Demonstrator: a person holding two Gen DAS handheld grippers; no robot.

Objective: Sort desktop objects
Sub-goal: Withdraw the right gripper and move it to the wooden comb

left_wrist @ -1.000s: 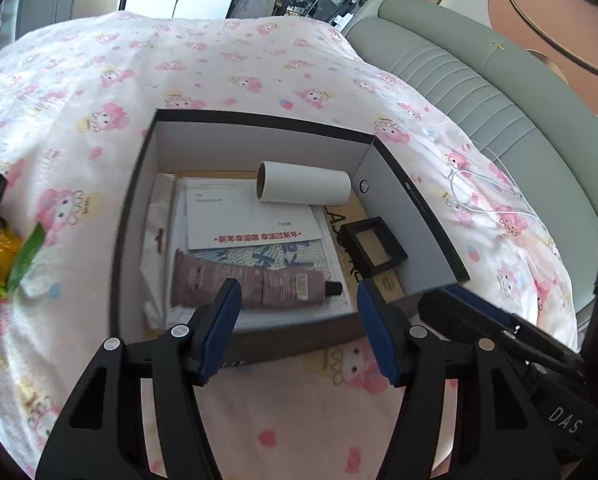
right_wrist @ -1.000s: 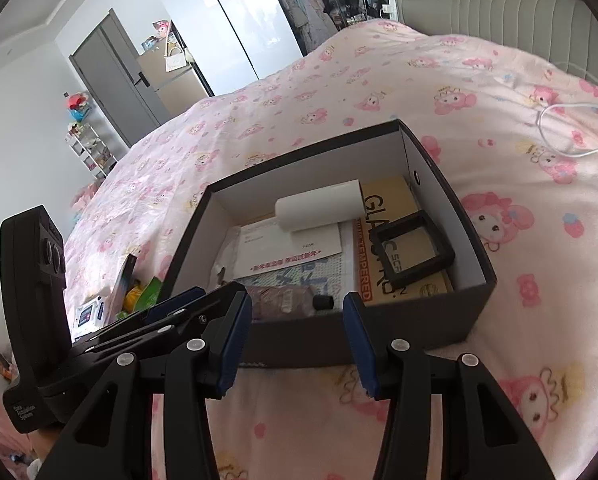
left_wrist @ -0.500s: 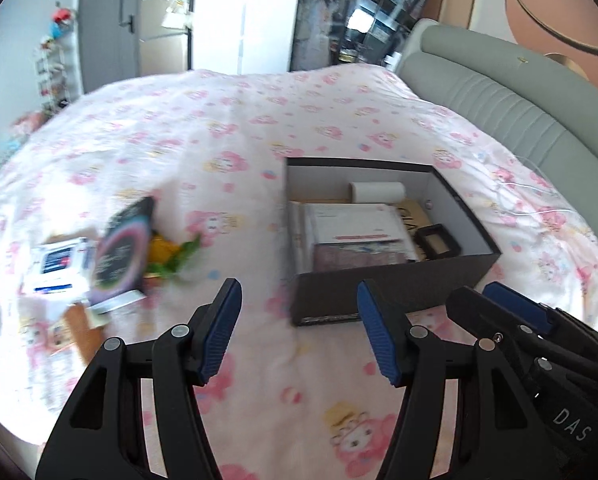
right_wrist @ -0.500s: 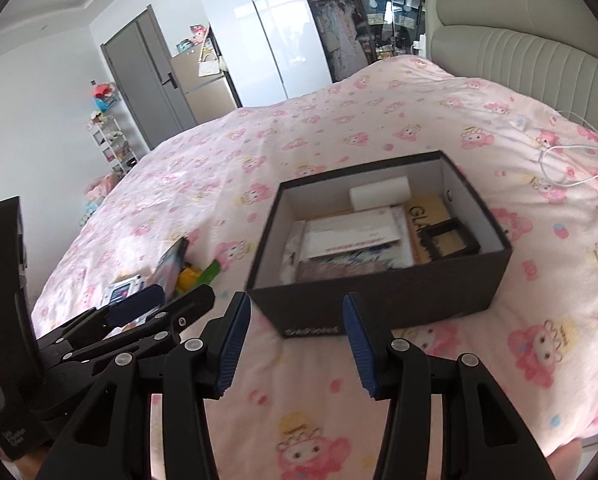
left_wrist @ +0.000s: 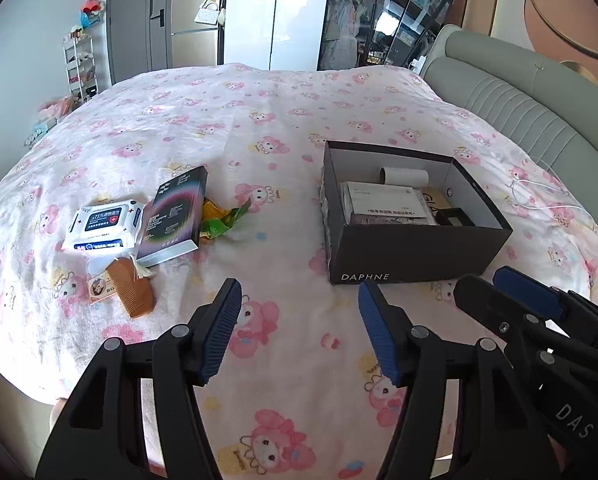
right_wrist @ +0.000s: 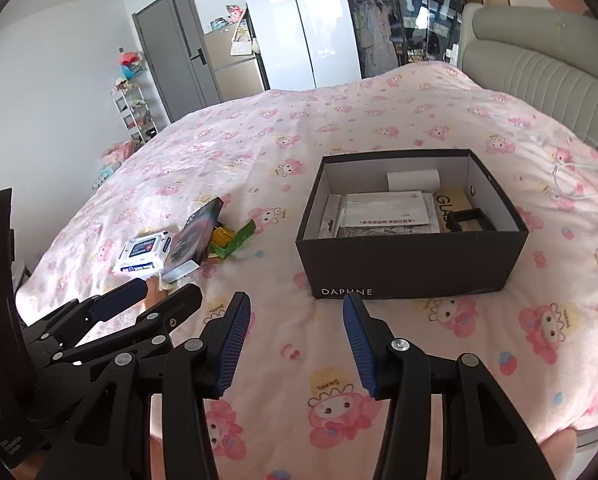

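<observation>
We're over a bed (left_wrist: 299,128) with a pink cartoon-print sheet; padded grey-green headboard (left_wrist: 531,92) on the right, grey door (right_wrist: 171,52) and white wardrobe (left_wrist: 275,12) at the far end, a small white shelf rack (left_wrist: 79,64) by the left wall.

Black box (left_wrist: 415,248) marked DAPHNE sits open on the right half of the bed. Inside we see a white roll (left_wrist: 405,176) against the far wall, a white printed card (left_wrist: 383,200) on top of flat packets, and a small black frame (right_wrist: 471,219) at the right end. White cable (left_wrist: 539,192) lies on the sheet beyond the box.

Unsorted pile is well left of the box: wipes pack (left_wrist: 103,228), dark printed box (left_wrist: 177,212) propped tilted just beside it, yellow-green wrapper (left_wrist: 219,220) touching that box's right edge, brown comb (left_wrist: 133,288) and a small card (left_wrist: 99,286) nearer us.

Left gripper (left_wrist: 299,316) hovers low above the sheet at the near edge, pointing between pile and black box. Jaws spread apart, nothing between them. Right gripper (right_wrist: 297,332) sits just beside it, aimed at the box's near-left corner, jaws likewise released and empty. Each gripper shows in the other's wrist view. Neither touches any item.
</observation>
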